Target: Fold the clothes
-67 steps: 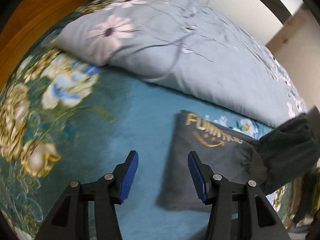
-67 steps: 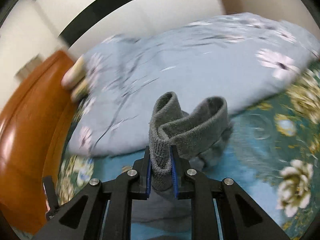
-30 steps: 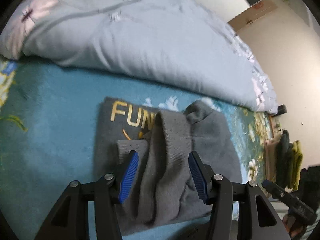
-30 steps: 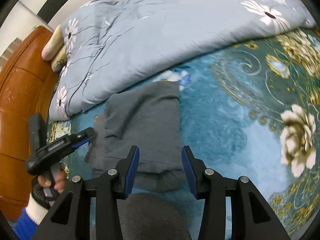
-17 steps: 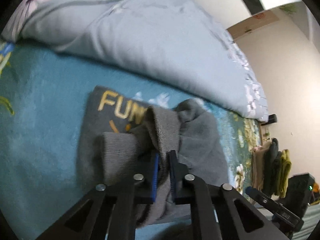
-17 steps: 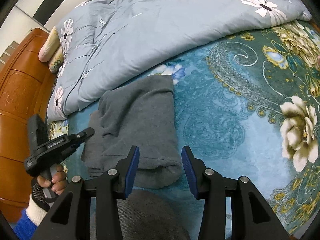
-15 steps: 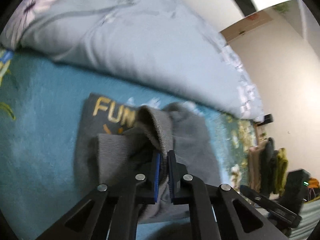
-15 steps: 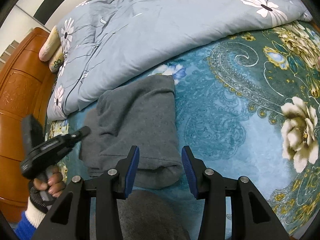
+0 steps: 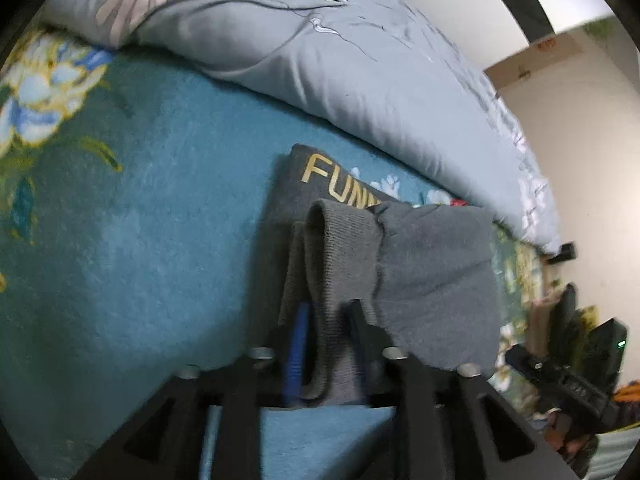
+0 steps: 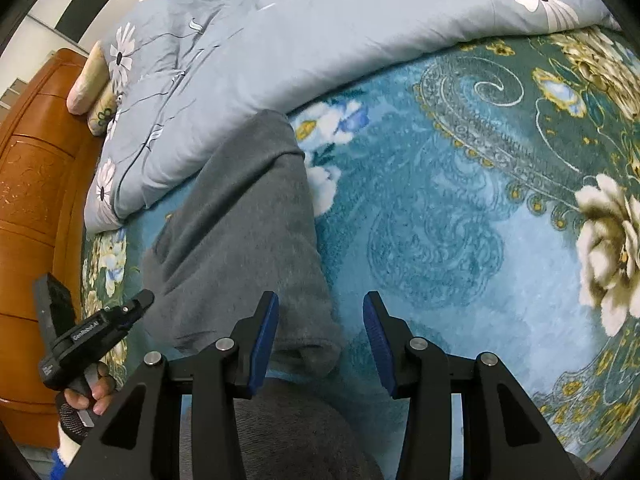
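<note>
A: State the position of the garment and its edges.

B: The grey sweatshirt (image 10: 240, 232) lies folded on the teal floral blanket (image 10: 440, 220), with its far edge just beside the pale blue duvet (image 10: 320, 40). Gold lettering (image 9: 340, 186) shows on its lower layer in the left wrist view. Open blanket extends to the right of the garment; the wooden headboard (image 10: 28, 200) bounds the left side.

A: State the condition of each gripper.

B: The left gripper (image 9: 326, 344) is opening. A ribbed fold of the sweatshirt, the cuff (image 9: 332, 248), stands between its blue pads; the left pad is apart from the fabric, and contact at the right pad cannot be determined through the blur. The right gripper (image 10: 320, 340) stands partly open, holding nothing, above the near rounded edge of the sweatshirt.

A: Describe the surfaces.

B: The sweatshirt is soft fleece with a ribbed knit band. The blanket is plush pile with cream flowers. The duvet is smooth, creased cotton printed with daisies.
</note>
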